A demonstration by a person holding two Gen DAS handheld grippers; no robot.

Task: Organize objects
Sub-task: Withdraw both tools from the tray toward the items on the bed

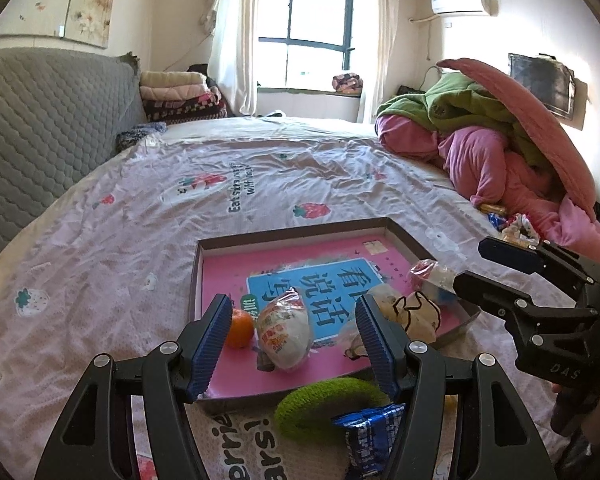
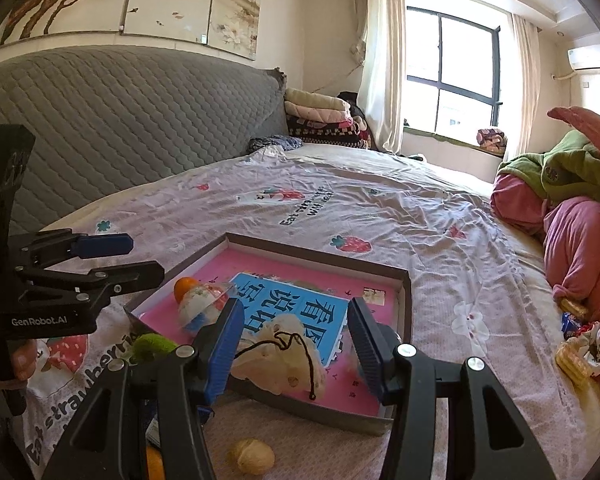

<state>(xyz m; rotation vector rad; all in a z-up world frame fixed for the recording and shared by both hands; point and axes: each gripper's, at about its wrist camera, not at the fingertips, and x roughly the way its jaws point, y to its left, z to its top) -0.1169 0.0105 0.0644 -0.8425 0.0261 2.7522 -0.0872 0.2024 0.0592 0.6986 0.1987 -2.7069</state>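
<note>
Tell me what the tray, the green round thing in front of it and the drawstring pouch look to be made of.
Tray: likely cardboard, matte brown walls with thin white cut edges, and a glossy pink printed sheet inside.
Green round thing: seemingly knitted or crocheted yarn, fuzzy and dull.
Drawstring pouch: thin cream fabric, soft and crumpled, with a dark cord.

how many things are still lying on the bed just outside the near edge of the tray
3 that show: a green knitted piece against the tray edge, a blue snack packet beside it, and a walnut further along. The grippers may hide others.
</note>
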